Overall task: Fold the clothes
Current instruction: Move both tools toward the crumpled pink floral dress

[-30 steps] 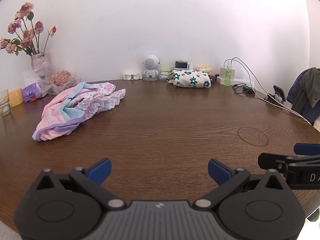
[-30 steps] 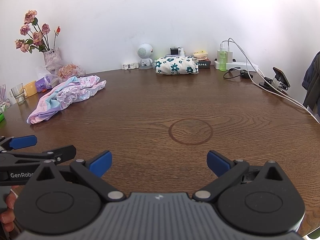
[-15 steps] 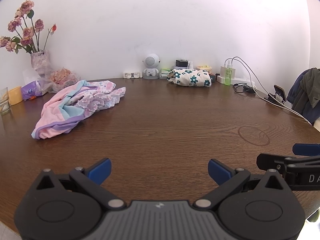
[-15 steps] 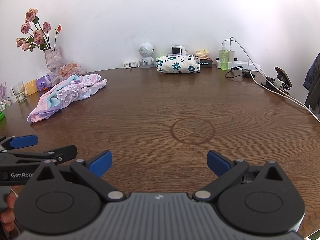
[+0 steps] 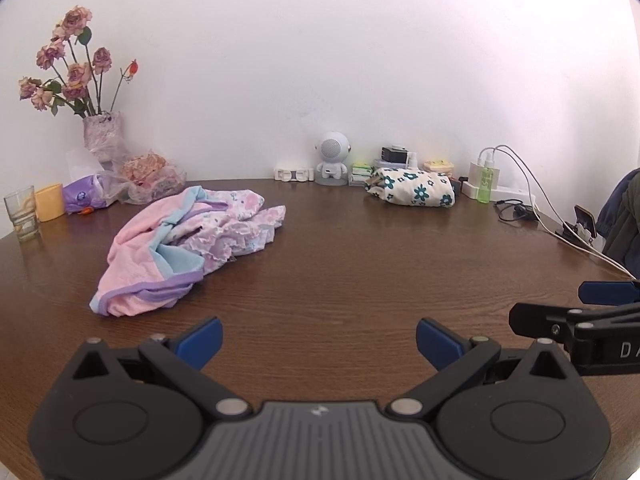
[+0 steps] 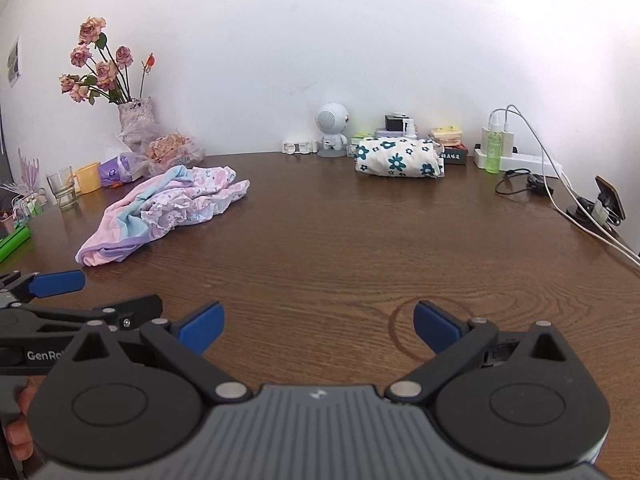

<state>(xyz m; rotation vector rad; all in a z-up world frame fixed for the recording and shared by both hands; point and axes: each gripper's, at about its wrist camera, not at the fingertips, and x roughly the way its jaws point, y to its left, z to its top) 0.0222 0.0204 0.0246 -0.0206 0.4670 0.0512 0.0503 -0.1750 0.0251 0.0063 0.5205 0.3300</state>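
Observation:
A crumpled pink, blue and purple garment (image 5: 188, 240) lies on the brown wooden table (image 5: 360, 272), left of centre; it also shows in the right wrist view (image 6: 164, 212). A folded white cloth with teal flowers (image 5: 412, 192) rests at the back by the wall, also in the right wrist view (image 6: 400, 158). My left gripper (image 5: 319, 342) is open and empty above the table's near part, in front of the garment. My right gripper (image 6: 316, 326) is open and empty to the right of the left one.
A vase of dried roses (image 5: 100, 136), a glass (image 5: 22, 214), a yellow cup (image 5: 49, 202) and a purple packet stand back left. A small white robot figure (image 5: 332, 158), boxes, a green bottle (image 5: 486, 182), a power strip with cables and a phone stand (image 6: 604, 204) line the back right.
Both grippers have moved forward and slightly left over the table, so the garment looks closer. Both stay open and empty.

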